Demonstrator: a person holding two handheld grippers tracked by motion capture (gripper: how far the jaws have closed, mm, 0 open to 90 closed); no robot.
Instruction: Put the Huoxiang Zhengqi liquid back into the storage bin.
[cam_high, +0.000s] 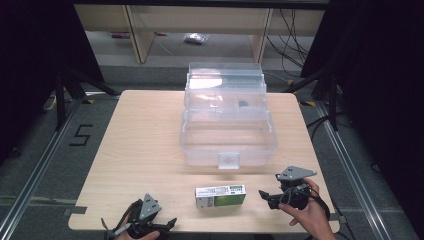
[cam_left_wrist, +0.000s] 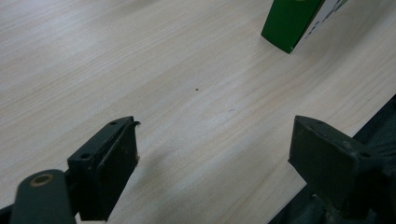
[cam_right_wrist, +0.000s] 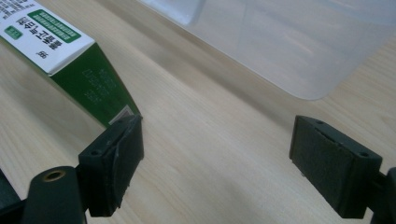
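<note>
A white and green carton (cam_high: 220, 195) lies flat near the table's front edge, in front of a clear plastic box (cam_high: 228, 142) whose lid stands open behind it. My right gripper (cam_high: 266, 196) is open just right of the carton, its jaws wide apart in the right gripper view (cam_right_wrist: 215, 163), with the carton's green end (cam_right_wrist: 88, 84) by the left jaw and the box's corner (cam_right_wrist: 299, 60) ahead. My left gripper (cam_high: 167, 223) sits open at the front left; its view (cam_left_wrist: 215, 154) shows bare wood between the jaws and the carton's green corner (cam_left_wrist: 289, 23) farther off.
The light wood table (cam_high: 140, 145) drops off on all sides to a grey floor. A small dark object (cam_high: 243, 104) rests in the box's upper tray. Wooden shelving legs (cam_high: 137, 35) and cables (cam_high: 292, 35) lie beyond the far edge.
</note>
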